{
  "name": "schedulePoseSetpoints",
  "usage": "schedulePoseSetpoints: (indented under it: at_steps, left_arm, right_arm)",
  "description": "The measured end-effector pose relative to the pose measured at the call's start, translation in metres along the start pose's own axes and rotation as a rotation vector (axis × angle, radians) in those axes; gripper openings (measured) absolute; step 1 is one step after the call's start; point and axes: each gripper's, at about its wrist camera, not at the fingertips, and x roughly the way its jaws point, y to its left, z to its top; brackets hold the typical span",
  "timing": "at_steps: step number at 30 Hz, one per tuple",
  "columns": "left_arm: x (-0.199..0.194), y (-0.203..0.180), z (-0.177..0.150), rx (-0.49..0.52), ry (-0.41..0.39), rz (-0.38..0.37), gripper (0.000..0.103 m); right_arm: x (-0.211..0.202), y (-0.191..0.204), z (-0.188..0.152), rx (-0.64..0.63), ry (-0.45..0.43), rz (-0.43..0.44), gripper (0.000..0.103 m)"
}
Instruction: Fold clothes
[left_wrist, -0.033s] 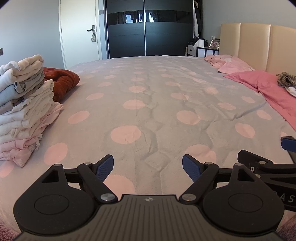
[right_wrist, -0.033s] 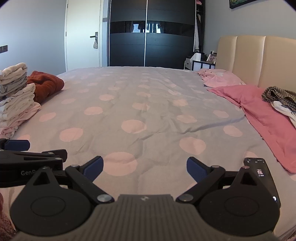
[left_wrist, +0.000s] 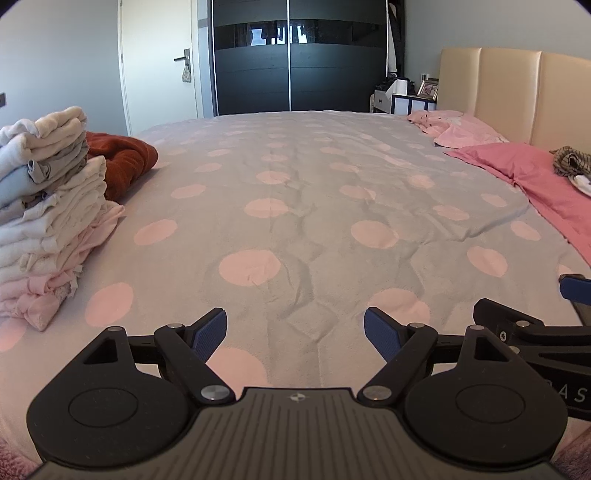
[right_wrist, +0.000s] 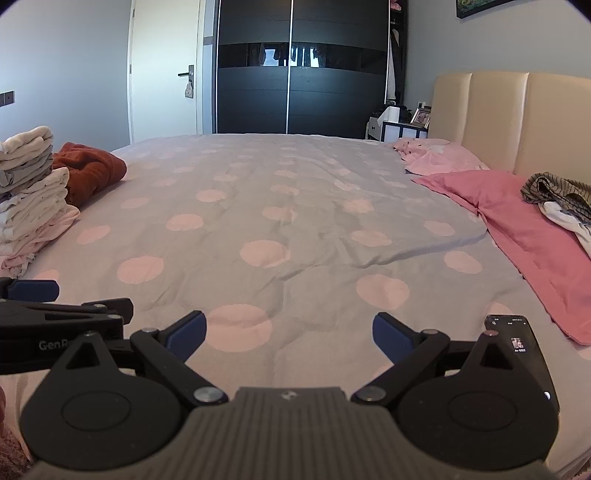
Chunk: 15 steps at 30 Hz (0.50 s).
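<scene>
While both grippers hover wide, bedspread (left_wrist: 295, 206) unchanged.

Bedspread (left_wrist: 295, 206), grey with pink dots: centre bare from near edge to far edge, open to passage. Left edge: stack of folded clothes (left_wrist: 44, 221), tall, with a rust-coloured garment (left_wrist: 122, 162) just behind it. Right side: pink pillow (right_wrist: 517, 221) carrying loose unfolded clothes (right_wrist: 561, 203). Near right edge: a phone (right_wrist: 517, 343), lying flat. Far right: headboard (left_wrist: 517, 96).
</scene>
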Motion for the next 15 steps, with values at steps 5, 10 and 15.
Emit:
schedulePoseSetpoints:
  at_steps: [5,10,15]
  left_arm:
    - [-0.001,-0.005,0.001,-0.033,-0.016,-0.003,0.082]
    - [-0.004,0.003,0.004,-0.064,-0.011,-0.028,0.082]
    - [0.0,0.004,0.002,-0.066,-0.008,-0.035,0.082]
  right_arm:
    - [0.006,-0.002,0.0,0.022,0.016,0.015,0.098]
    - [0.002,-0.01,-0.001,0.026,-0.005,-0.003,0.098]
    - [0.001,-0.007,-0.002,0.022,0.021,-0.029,0.098]
